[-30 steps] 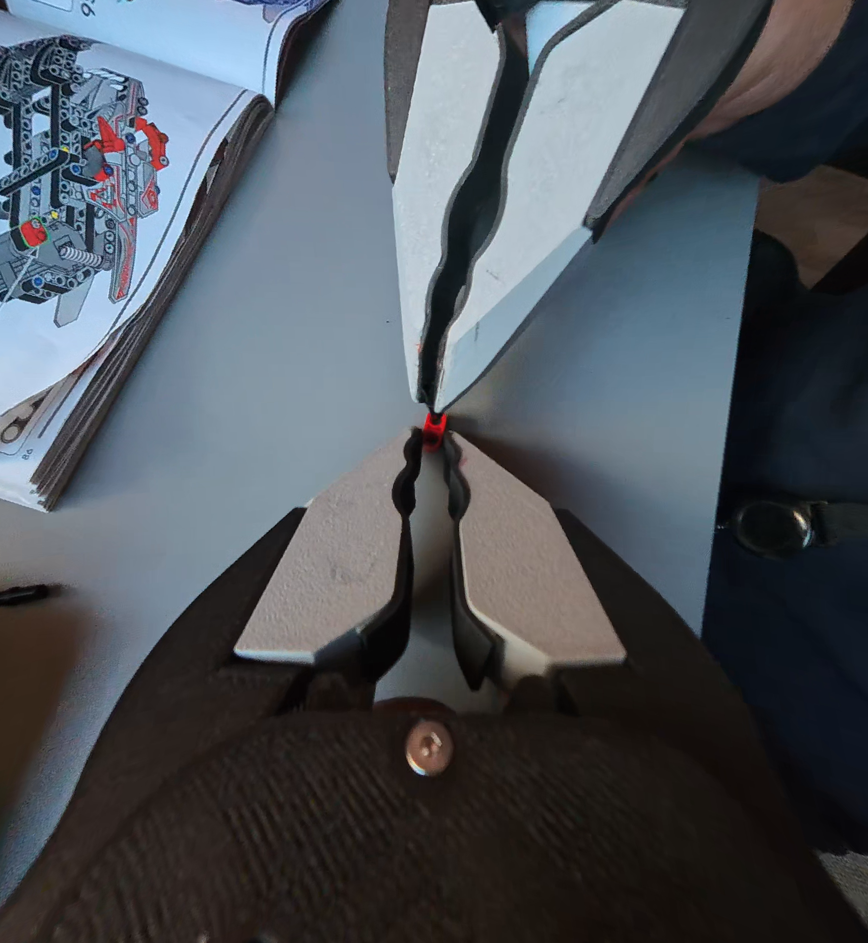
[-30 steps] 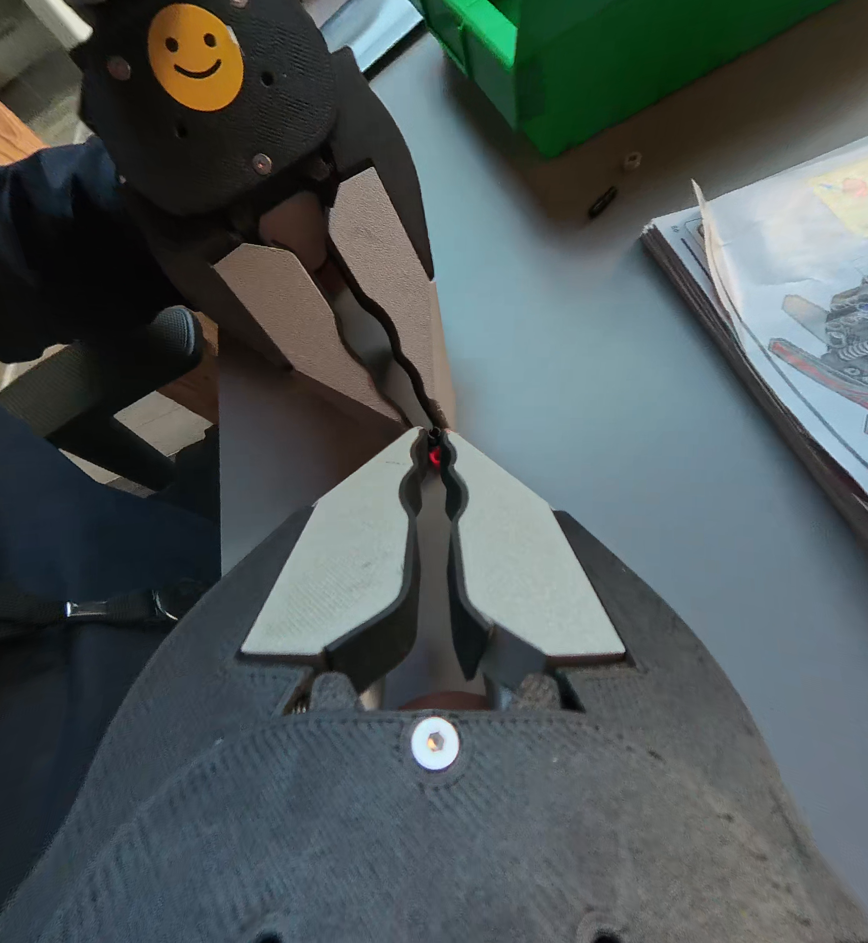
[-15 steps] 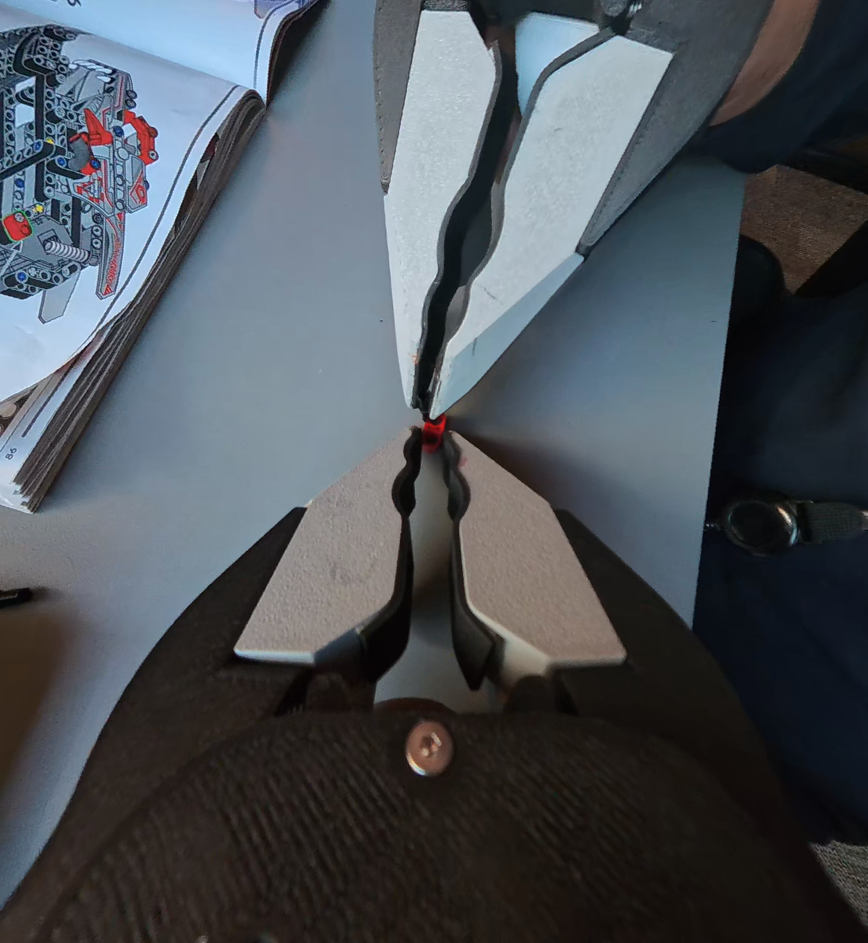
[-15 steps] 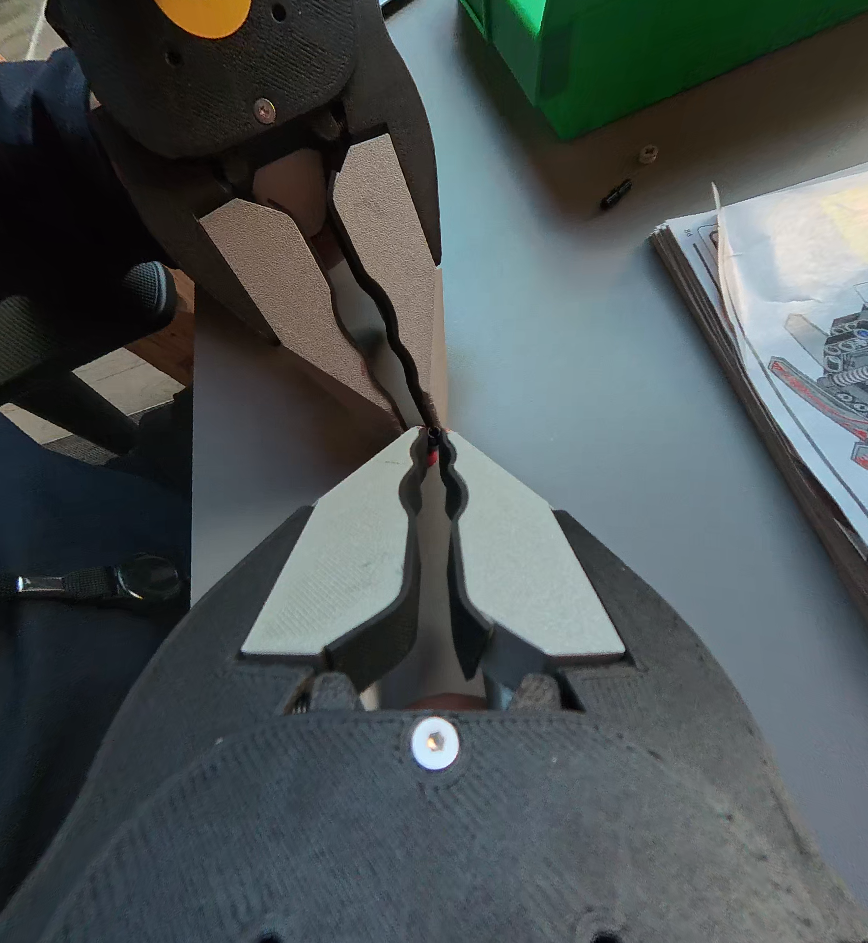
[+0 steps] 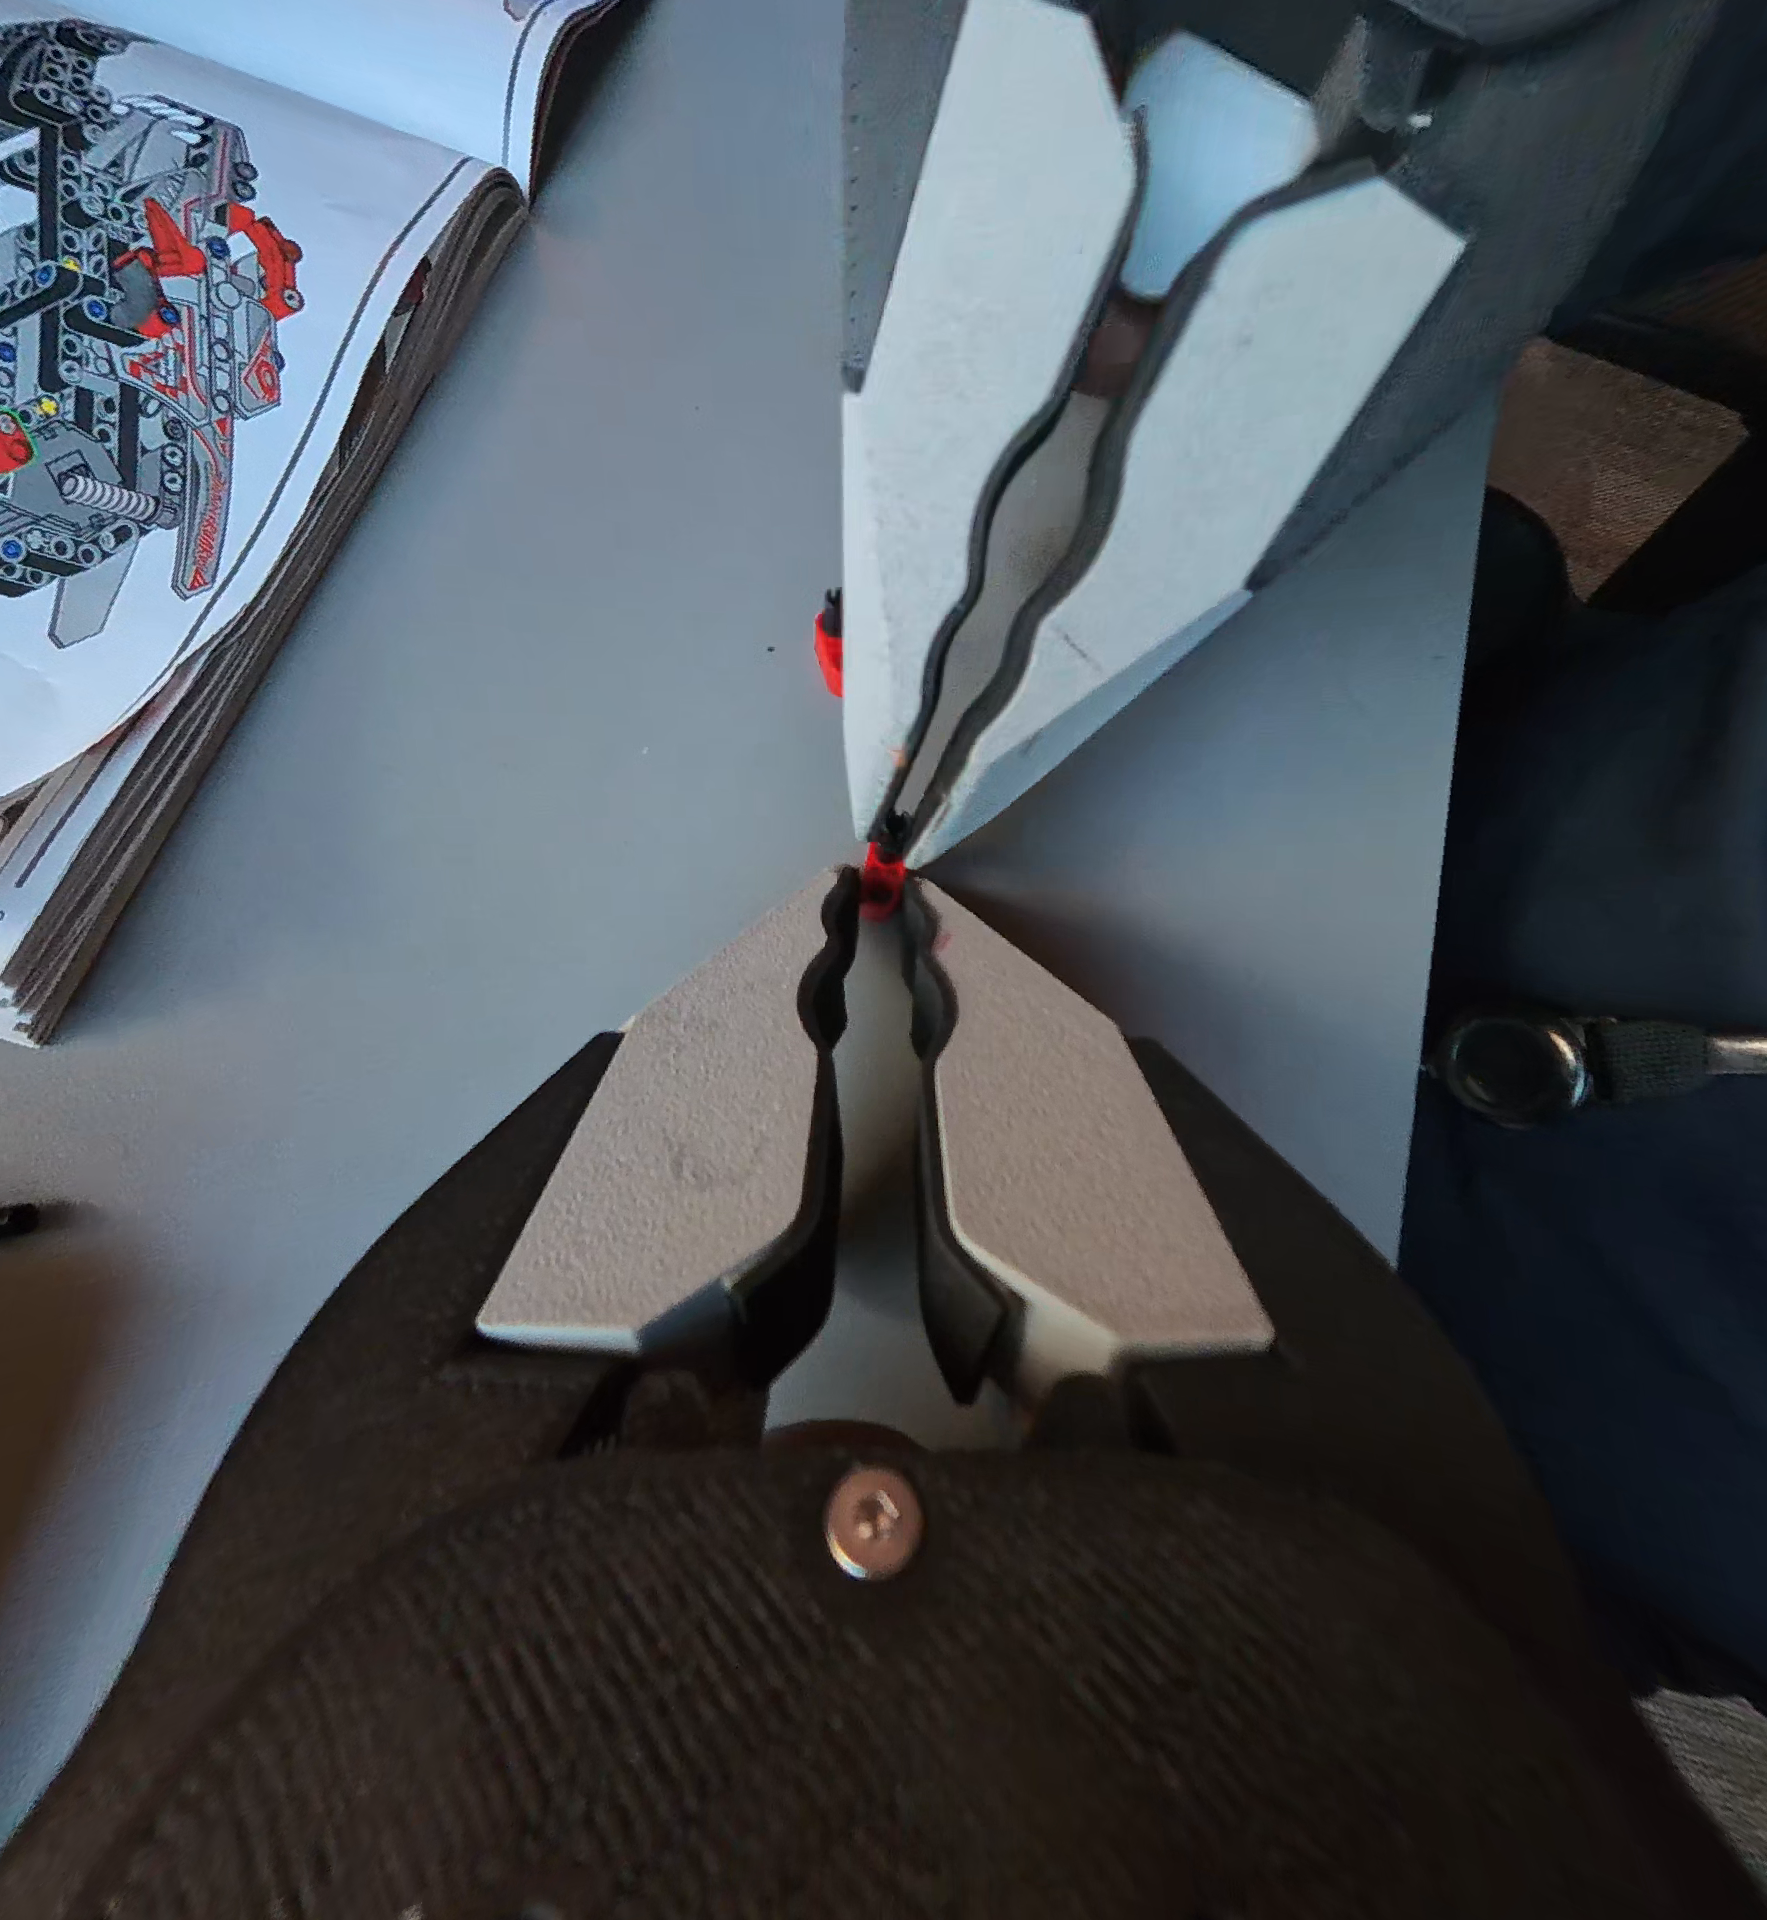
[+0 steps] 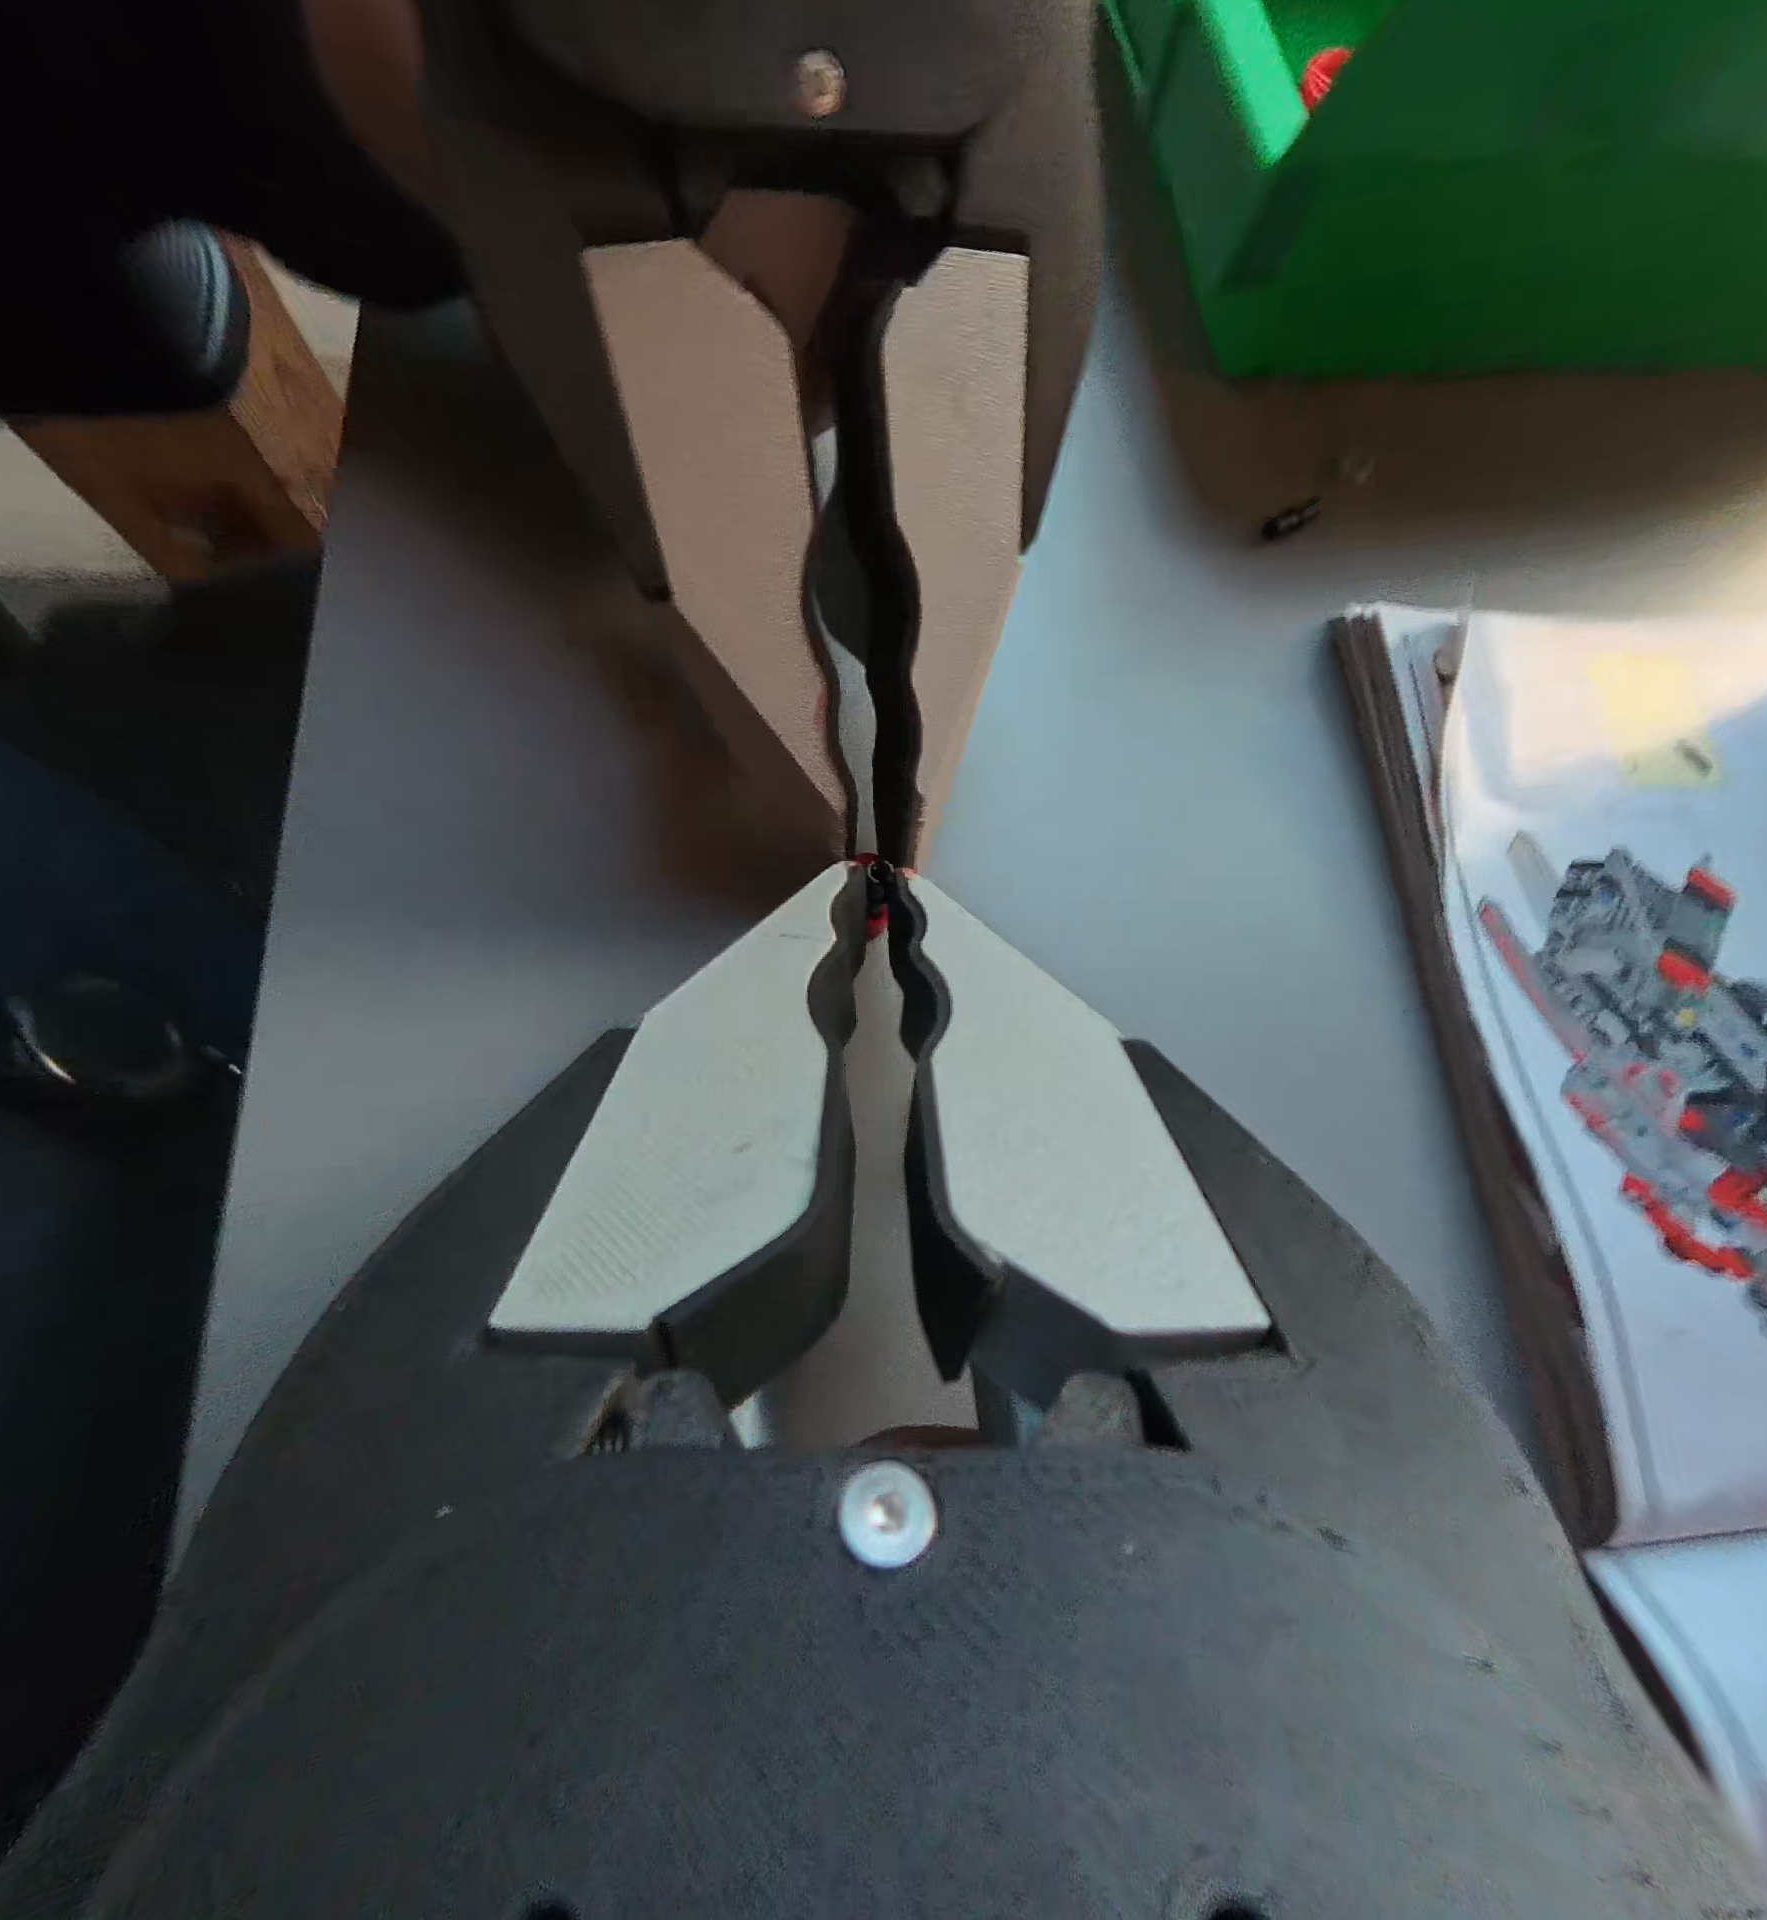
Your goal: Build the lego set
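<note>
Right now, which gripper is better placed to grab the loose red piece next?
Right, probably: the right gripper sits beside the loose red piece, though shut on a pin; the left gripper holds another red piece.

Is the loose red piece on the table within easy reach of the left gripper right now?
Probably not: the left gripper is shut on a red piece, and the right gripper partly covers the loose red piece.

Red piece (image 5: 881, 891) with a black pin (image 5: 895, 828), pinched between pale grey, black-edged fingers (image 5: 713, 1132). Left of the tongs, a white booklet (image 5: 131, 436) printed with a grey, black and red model; beyond them, a bright green box (image 6: 1502, 187) on the grey table (image 5: 546, 779)
</note>
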